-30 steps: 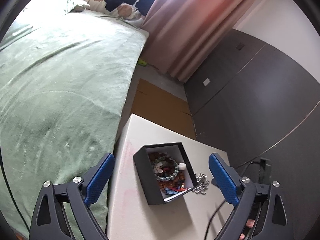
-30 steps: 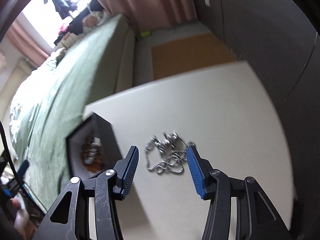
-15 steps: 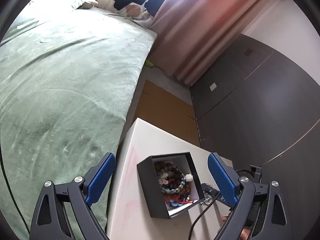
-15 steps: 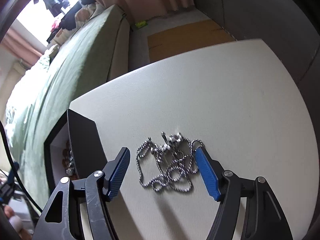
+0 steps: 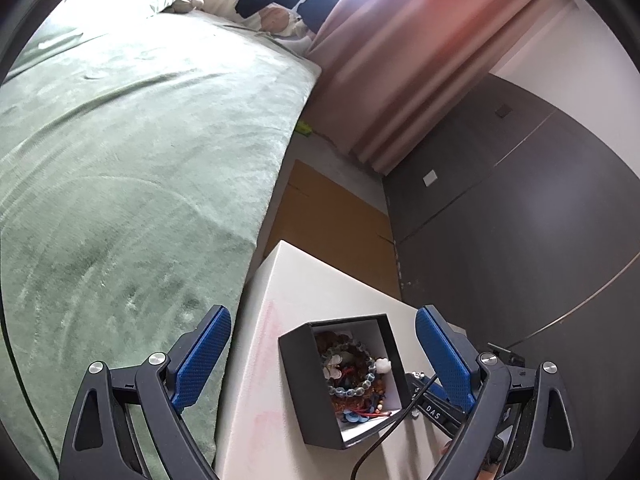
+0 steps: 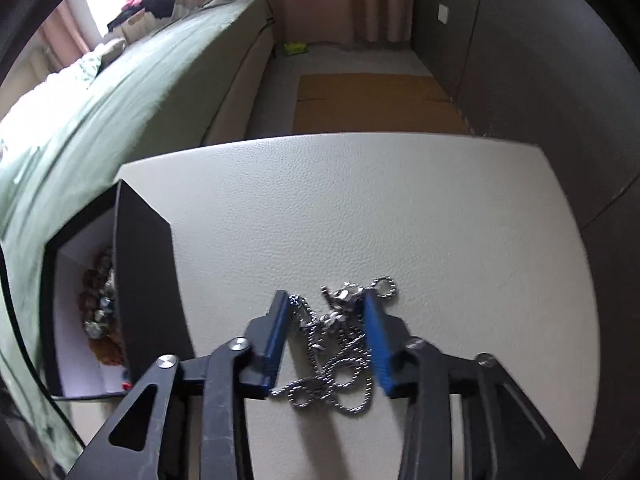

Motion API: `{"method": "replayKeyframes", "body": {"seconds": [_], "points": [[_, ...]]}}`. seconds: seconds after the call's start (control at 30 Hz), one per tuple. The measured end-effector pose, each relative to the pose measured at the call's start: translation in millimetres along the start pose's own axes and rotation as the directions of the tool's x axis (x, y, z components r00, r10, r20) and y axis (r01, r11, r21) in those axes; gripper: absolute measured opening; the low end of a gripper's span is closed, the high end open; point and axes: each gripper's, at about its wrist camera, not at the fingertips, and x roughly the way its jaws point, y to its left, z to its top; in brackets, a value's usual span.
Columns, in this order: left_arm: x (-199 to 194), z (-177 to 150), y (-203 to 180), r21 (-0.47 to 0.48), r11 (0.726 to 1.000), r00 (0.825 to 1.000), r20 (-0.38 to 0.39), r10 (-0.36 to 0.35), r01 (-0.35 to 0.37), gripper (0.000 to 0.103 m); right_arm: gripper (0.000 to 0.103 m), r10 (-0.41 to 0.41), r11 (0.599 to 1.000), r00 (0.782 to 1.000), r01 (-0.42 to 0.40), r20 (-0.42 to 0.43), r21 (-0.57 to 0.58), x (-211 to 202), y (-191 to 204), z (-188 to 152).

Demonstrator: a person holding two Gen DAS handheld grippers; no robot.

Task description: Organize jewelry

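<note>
From the left wrist camera, your left tool (image 5: 320, 356) stands wide open with nothing held, its blue pads either side of the open black square box with a white lining (image 5: 340, 380) on the pale leather-textured bench (image 5: 304, 280). The box is already heaped with beaded bracelets (image 5: 352, 372). At about 4 o'clock of the box a black cable (image 5: 384, 436) crosses its near corner; if you swing that hand, the cable could drag the box or catch a bracelet. The box also sits close to the bench edge at 9 o'clock, above the green blanket on the bed (image 5: 120, 160), so a nudge could tip it off.

From the right wrist camera, your right tool (image 6: 326, 320) is closing around the tangled silver ball chain (image 6: 336, 352), which lies on the bench at 3 o'clock of the box, just beside it. The pads look to be at the chain's sides, not yet pinching. Loops trail beyond both pads, so you may catch only a strand, and the rest could slip free or snag the box wall as you lift.
</note>
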Motion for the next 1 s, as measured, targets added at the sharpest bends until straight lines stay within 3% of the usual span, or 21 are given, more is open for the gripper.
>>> {"method": "replayKeyframes", "body": {"seconds": [0.07, 0.23, 0.37, 0.4, 0.8, 1.0], "points": [[-3.3, -0.7, -0.9, 0.006, 1.0, 1.0, 0.004, -0.002, 0.002, 0.094, 0.02, 0.008, 1.0, 1.0, -0.008, 0.0, 0.0, -1.8, -5.0, -0.7], [-10.6, -2.7, 0.5, 0.002, 1.0, 1.0, 0.01, 0.002, -0.002, 0.094, 0.018, 0.055, 0.997, 0.998, -0.054, -0.02, 0.052, -9.9, -20.9, -6.8], [-14.4, -5.0, -1.6, 0.014, 1.0, 1.0, 0.005, -0.005, 0.005, 0.094, 0.013, 0.106, 0.988, 0.994, -0.107, 0.018, 0.109, -28.1, -34.0, -9.8], [-15.8, -5.7, -2.8, 0.021, 1.0, 1.0, 0.004, -0.008, 0.008, 0.094, 0.005, 0.117, 0.986, 0.993, -0.12, 0.032, 0.114, -33.4, -34.2, -9.0], [-31.1, -8.8, -2.1, 0.026, 0.999, 1.0, 0.009, -0.024, 0.023, 0.094, 0.006, 0.166, 0.982, 0.967, -0.18, 0.195, 0.051, -122.0, -4.3, 12.2], [-36.1, -7.3, 1.8, 0.015, 0.999, 0.999, 0.015, -0.037, 0.036, 0.094, 0.006, 0.171, 0.985, 0.94, -0.173, 0.295, -0.02, -183.6, 18.5, 35.4]]}}
